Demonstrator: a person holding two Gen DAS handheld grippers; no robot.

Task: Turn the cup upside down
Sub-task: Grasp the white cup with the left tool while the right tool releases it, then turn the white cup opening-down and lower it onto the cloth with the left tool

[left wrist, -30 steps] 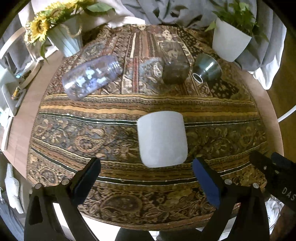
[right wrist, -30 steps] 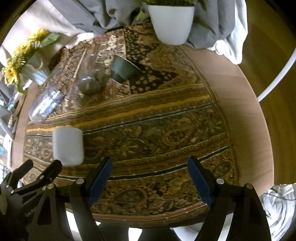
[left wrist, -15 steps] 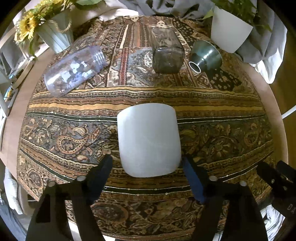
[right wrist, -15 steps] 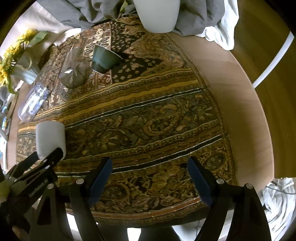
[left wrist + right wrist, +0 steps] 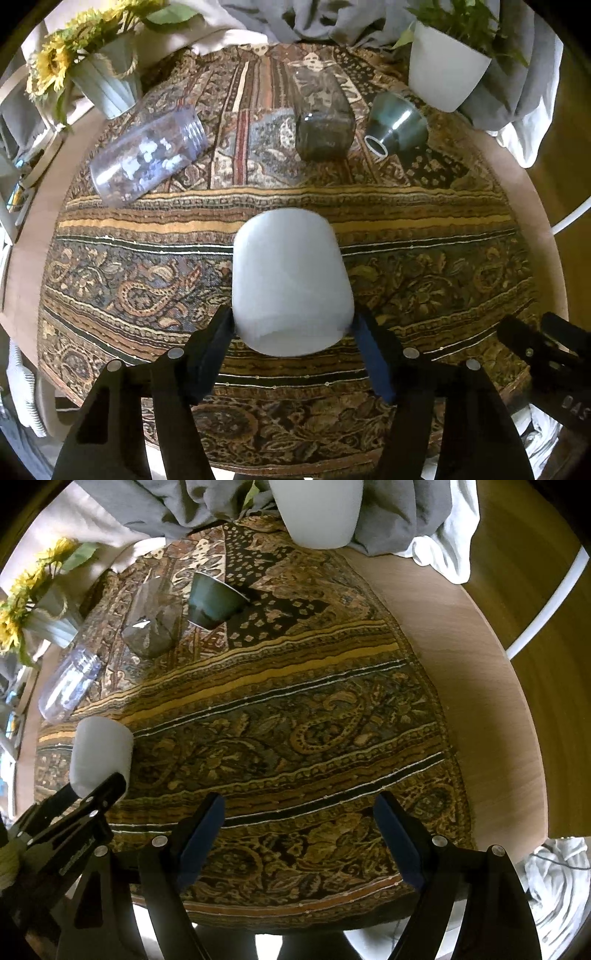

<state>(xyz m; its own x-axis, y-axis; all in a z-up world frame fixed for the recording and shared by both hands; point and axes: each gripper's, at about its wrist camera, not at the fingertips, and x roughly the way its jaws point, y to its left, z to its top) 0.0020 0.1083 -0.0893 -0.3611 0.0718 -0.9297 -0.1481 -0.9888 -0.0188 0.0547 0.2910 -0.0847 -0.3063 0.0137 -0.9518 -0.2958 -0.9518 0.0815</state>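
Note:
A white cup (image 5: 290,280) lies on its side on the patterned cloth (image 5: 424,273), its rounded base end toward me. My left gripper (image 5: 291,325) has its fingers against both sides of the cup's near end. The cup also shows in the right wrist view (image 5: 101,751), at the left with the left gripper's finger (image 5: 99,794) on it. My right gripper (image 5: 297,825) is open and empty above the cloth's near edge, well right of the cup.
Behind the cup lie a clear plastic jar (image 5: 147,157), a dark glass jar (image 5: 323,122) and a grey-green cup (image 5: 397,123), all on their sides. A sunflower pot (image 5: 107,85) stands back left and a white plant pot (image 5: 447,72) back right. Bare wooden table (image 5: 476,664) shows at right.
My left gripper has moved forward to the white cup and narrowed until its fingers meet the cup's sides. The right gripper has stayed open and shifted slightly.

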